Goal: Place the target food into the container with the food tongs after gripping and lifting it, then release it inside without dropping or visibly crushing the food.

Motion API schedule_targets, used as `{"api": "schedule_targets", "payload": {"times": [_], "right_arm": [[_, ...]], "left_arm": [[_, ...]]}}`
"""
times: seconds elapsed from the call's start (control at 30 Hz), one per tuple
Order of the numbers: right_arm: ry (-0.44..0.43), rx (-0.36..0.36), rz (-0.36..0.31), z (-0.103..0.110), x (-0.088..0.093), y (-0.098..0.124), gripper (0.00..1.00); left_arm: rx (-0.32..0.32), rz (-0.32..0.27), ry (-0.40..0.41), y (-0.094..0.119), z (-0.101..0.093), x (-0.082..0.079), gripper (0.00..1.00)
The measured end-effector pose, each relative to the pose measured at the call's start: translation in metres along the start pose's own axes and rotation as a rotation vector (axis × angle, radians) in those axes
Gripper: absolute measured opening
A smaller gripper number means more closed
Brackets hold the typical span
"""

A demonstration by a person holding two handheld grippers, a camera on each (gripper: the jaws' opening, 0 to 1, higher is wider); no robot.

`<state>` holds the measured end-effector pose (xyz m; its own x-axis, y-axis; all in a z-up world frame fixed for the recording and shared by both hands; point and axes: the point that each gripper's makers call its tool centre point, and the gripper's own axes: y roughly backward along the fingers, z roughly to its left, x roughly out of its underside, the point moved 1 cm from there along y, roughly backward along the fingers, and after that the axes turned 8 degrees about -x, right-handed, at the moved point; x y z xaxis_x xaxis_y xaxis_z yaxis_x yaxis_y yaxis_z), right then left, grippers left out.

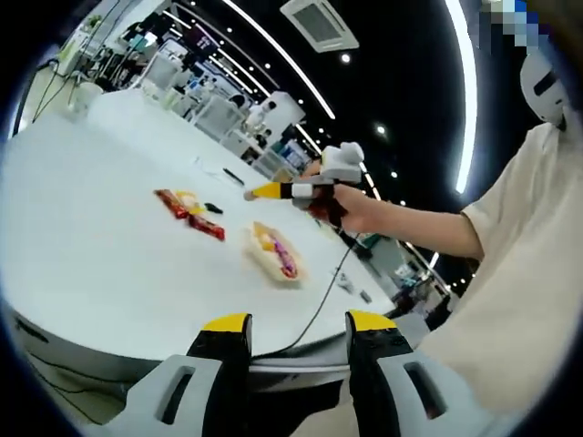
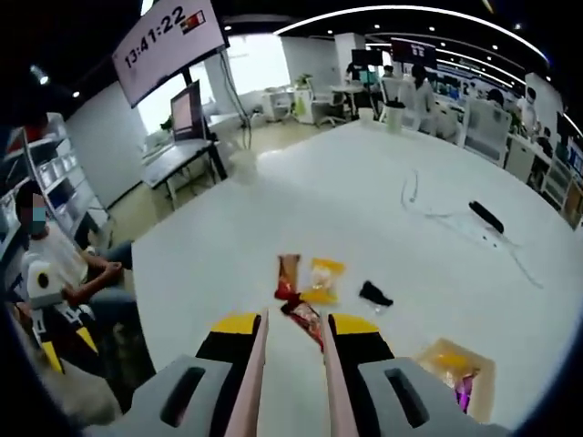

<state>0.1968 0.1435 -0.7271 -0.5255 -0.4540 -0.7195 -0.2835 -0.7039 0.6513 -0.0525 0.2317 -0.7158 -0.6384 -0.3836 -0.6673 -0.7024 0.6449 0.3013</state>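
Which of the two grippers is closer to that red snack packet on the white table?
The right gripper. Its jaws, holding pale tongs, point right at the red snack packet, just short of it. The left gripper hangs back off the table's edge, well away from it.

The white counter (image 2: pixel 301 218) is lying mostly bare, offering wide passage across its far half and along its near edge. Obstacles are clustering near the middle: two red packets (image 2: pixel 288 276) (image 2: pixel 306 319), a yellow packet (image 2: pixel 322 279) lying just beside them, and a small black item (image 2: pixel 374 294) close by. A tan container (image 2: pixel 460 371) is sitting at one side of this group, well apart from the packets. A thin cable (image 2: pixel 428 211) and a black bar-shaped object (image 2: pixel 485 216) are occupying the far side. The right tongs (image 1: pixel 260 192) are hovering above the counter, clear of all items.
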Motion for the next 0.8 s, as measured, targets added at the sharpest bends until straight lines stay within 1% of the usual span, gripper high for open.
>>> {"api": "schedule_targets", "payload": {"times": [0.17, 0.3, 0.43, 0.5, 0.57, 0.63, 0.67, 0.8], "right_arm": [[0.007, -0.017, 0.007, 0.003, 0.001, -0.006, 0.29], [0.006, -0.018, 0.001, 0.013, 0.000, -0.002, 0.29], [0.000, 0.011, -0.012, 0.018, -0.002, 0.005, 0.29], [-0.010, 0.032, -0.030, 0.020, -0.006, 0.009, 0.29], [-0.025, 0.040, -0.047, 0.024, -0.009, 0.008, 0.29], [-0.024, 0.054, -0.055, 0.026, -0.010, 0.006, 0.29], [-0.027, 0.054, -0.052, 0.029, -0.011, 0.005, 0.29], [0.008, 0.044, -0.054, 0.034, -0.018, 0.009, 0.29]], "left_arm": [[-0.013, -0.011, 0.010, 0.000, -0.004, 0.000, 0.40], [-0.009, -0.021, 0.016, 0.002, -0.007, -0.002, 0.40], [0.020, -0.019, -0.004, 0.010, -0.011, -0.007, 0.40], [0.035, -0.004, -0.029, 0.018, -0.011, -0.009, 0.40], [0.047, 0.000, -0.047, 0.026, -0.010, -0.013, 0.40], [0.046, 0.010, -0.072, 0.029, -0.008, -0.015, 0.40], [0.043, 0.011, -0.088, 0.030, -0.008, -0.017, 0.40], [0.018, -0.041, -0.110, 0.035, -0.011, -0.036, 0.40]]}}
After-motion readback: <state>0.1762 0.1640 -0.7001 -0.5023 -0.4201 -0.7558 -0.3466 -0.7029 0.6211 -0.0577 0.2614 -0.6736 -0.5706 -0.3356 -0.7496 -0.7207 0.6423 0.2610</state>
